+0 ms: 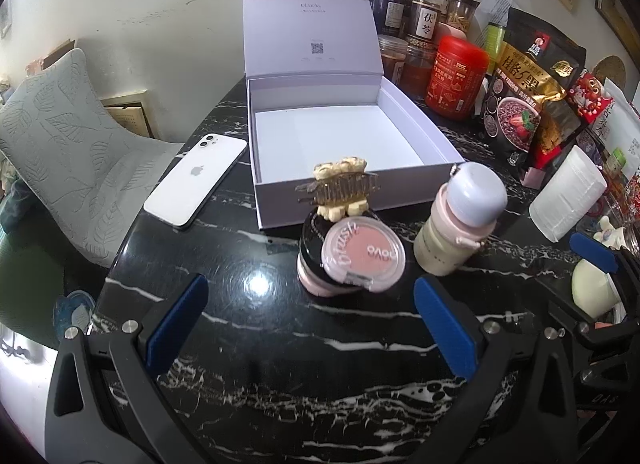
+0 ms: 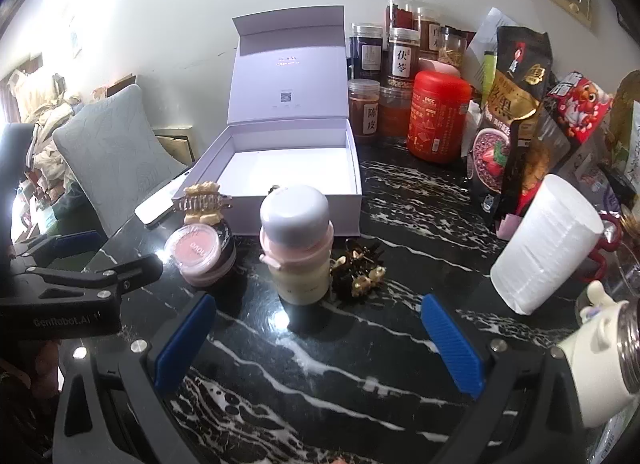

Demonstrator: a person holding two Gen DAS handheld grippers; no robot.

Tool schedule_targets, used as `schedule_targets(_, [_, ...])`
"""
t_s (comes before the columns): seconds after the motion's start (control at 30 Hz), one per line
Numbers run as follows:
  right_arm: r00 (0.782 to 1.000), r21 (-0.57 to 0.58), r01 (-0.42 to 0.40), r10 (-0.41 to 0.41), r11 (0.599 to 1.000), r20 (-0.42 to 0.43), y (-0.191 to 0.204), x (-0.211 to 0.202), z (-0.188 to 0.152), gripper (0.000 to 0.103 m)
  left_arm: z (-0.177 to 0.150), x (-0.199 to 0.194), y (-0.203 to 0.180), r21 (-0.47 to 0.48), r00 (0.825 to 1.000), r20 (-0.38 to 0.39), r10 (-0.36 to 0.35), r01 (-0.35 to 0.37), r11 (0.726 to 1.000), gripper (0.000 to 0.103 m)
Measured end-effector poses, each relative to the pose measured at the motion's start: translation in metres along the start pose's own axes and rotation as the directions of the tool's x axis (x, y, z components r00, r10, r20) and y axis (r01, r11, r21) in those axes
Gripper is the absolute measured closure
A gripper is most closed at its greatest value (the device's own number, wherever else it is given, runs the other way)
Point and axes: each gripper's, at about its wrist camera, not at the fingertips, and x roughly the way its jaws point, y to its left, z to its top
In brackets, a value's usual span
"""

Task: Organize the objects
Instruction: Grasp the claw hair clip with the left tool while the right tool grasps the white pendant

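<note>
An open, empty white box [image 1: 276,192] [image 2: 304,206] stands on the black marble table with its lid up. In front of it a pink blush compact [image 1: 363,256] [image 2: 194,250] rests tilted on a black-lidded pink jar [image 1: 316,276] [image 2: 224,264], with a gold hair claw [image 1: 340,182] [image 2: 202,200] on top. A cream bottle with a pale cap [image 1: 460,220] [image 2: 298,244] stands to the right. A dark hair claw [image 2: 358,268] lies beside it. My left gripper [image 1: 312,324] is open and empty before the jar. My right gripper [image 2: 320,340] is open and empty before the bottle.
A white phone [image 1: 196,180] lies left of the box. Jars, a red canister [image 1: 456,76] [image 2: 438,116] and snack bags [image 1: 524,96] crowd the back right. A white cup [image 1: 568,196] [image 2: 544,252] lies tilted at right. A grey cushioned chair [image 1: 60,144] stands left of the table.
</note>
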Motion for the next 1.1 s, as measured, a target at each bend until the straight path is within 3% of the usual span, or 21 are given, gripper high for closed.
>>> schedule_targets(0.8, [0.999, -0.001, -0.045, 0.045, 0.999, -0.028, -0.005, 0.043, 0.027, 0.000, 0.032, 0.042, 0.003, 0.011, 0.998, -0.034, -0.049, 0.050, 0.999, 0.000])
schedule_targets(1.1, [0.997, -0.007, -0.079, 0.079, 0.997, -0.025, -0.007, 0.052, 0.032, 0.007, 0.041, 0.051, 0.001, 0.019, 0.996, -0.030, -0.087, 0.088, 0.996, 0.000])
